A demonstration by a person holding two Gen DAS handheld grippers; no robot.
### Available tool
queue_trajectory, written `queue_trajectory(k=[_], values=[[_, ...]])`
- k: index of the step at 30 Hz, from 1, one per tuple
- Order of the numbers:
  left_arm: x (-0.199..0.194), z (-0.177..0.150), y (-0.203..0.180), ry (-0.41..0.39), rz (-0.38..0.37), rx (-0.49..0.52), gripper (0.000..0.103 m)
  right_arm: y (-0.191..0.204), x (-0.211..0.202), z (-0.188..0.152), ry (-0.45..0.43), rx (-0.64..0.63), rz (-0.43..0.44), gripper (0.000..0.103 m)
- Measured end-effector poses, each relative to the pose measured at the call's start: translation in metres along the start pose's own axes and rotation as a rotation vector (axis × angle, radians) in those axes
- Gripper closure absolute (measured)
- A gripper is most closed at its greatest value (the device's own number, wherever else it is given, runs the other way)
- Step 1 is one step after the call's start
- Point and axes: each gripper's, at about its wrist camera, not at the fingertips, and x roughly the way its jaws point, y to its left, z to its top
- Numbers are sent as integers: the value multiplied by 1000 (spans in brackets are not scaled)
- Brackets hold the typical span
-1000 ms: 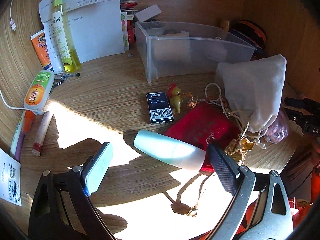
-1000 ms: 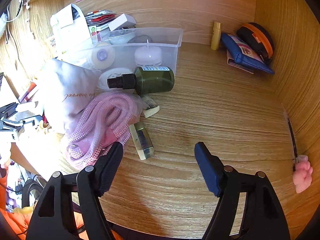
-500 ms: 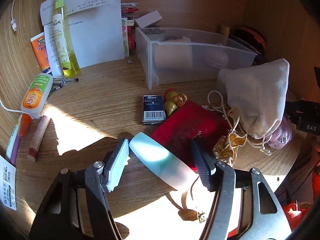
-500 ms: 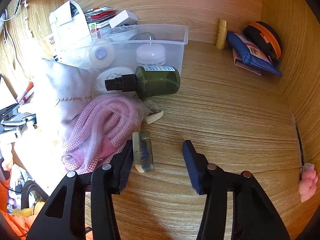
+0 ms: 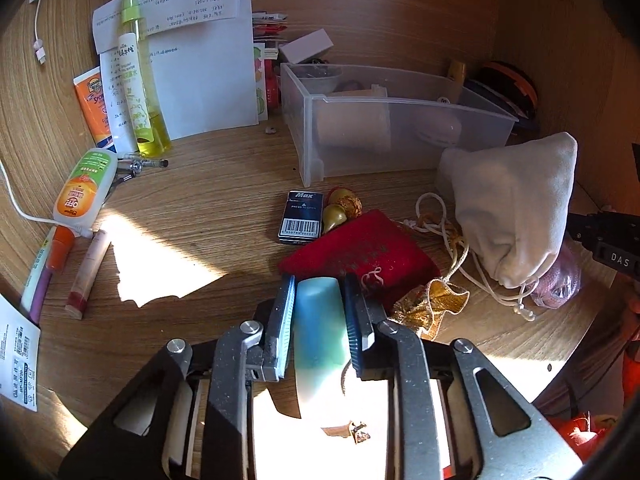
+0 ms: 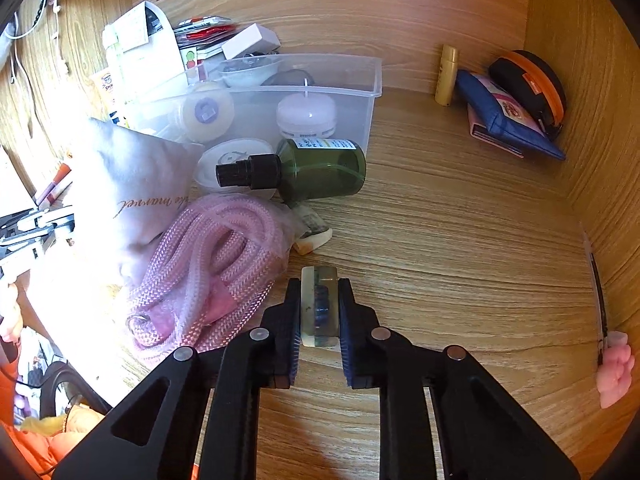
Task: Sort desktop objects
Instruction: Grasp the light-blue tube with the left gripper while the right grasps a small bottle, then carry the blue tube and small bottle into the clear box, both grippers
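My left gripper [image 5: 319,300] is shut on a pale blue-green tube [image 5: 320,332], which lies lengthwise between the pads above the wooden desk. A red velvet pouch [image 5: 356,246] lies just beyond it. My right gripper [image 6: 319,312] is shut on a small clear resin block [image 6: 319,306] with something dark blue inside, at the desk surface. A clear plastic bin [image 5: 396,128] stands at the back and holds round containers; it also shows in the right wrist view [image 6: 320,80].
A white drawstring bag [image 5: 516,208], a pink coiled rope in plastic [image 6: 208,256] and a green bottle [image 6: 304,170] crowd the middle. A Max staple box [image 5: 302,216], an orange-labelled bottle [image 5: 84,188], a yellow spray bottle [image 5: 140,80] and pens lie left. Pouches [image 6: 516,116] sit back right.
Both grippers have closed. The left has moved in over the tube and shut on it. The right has moved forward over the resin block and shut on it.
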Motion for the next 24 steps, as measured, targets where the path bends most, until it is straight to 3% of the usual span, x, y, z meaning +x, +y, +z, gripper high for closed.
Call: queue_trajectory(k=[24], values=[[-31,51,-11,-135,-19,-9,84,6,-34,43,-135,26,52,88]])
